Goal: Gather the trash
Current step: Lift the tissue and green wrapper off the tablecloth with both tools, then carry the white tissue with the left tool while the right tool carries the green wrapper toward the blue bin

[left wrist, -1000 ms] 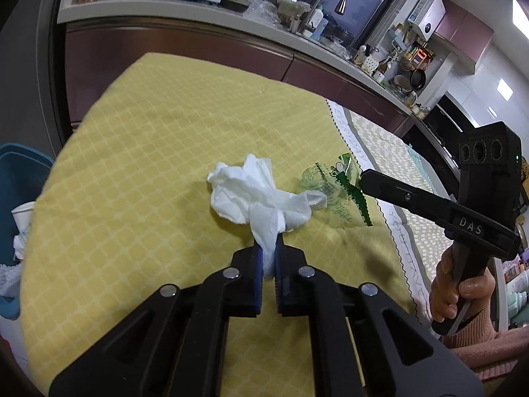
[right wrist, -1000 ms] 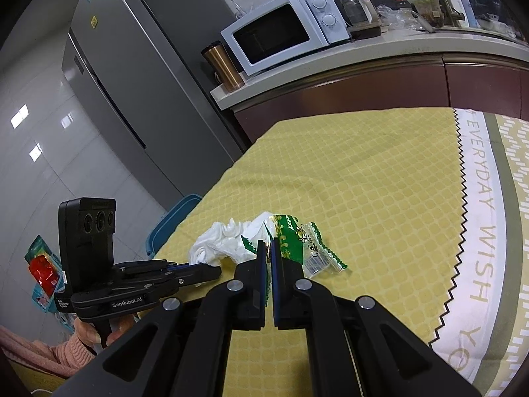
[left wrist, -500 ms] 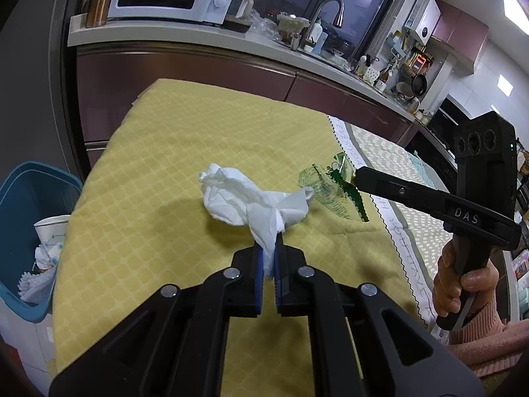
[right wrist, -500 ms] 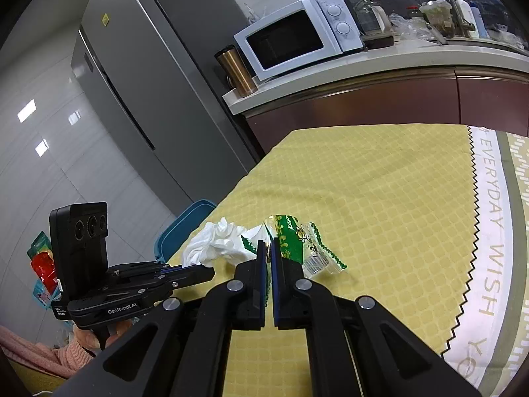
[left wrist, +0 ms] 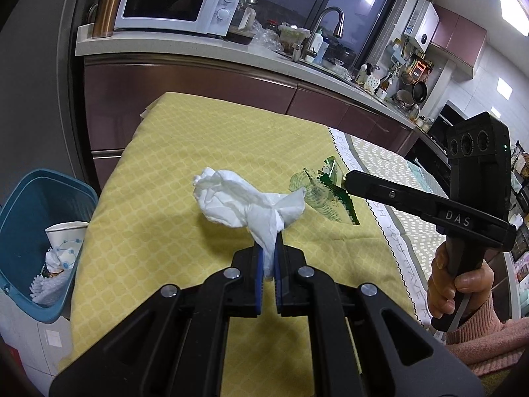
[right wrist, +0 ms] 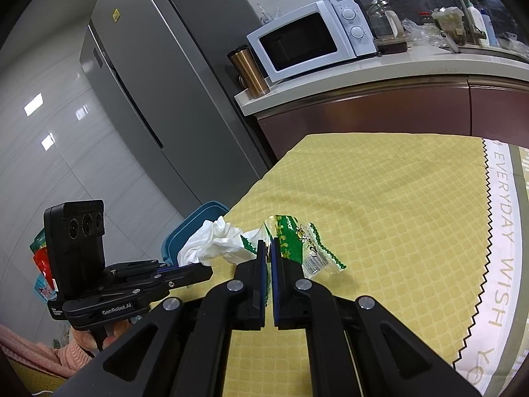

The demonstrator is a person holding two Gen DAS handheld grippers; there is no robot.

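Clamping crumpled white tissue [left wrist: 244,200], left gripper [left wrist: 268,258] jaws; right gripper [right wrist: 268,261] pinches crinkly green wrapper [right wrist: 304,248].

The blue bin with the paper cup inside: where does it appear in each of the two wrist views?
Left wrist view: the blue bin sits at the far left, on the floor beside the table.
Right wrist view: only its rim shows, left of centre, behind the white tissue.
Shared landmark: the white microwave.

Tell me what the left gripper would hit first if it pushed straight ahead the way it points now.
Most likely the yellow tablecloth. The left gripper, shut on the crumpled tissue, points down toward the cloth beyond it. Nothing else seems to lie on that line, though depth is hard to judge.
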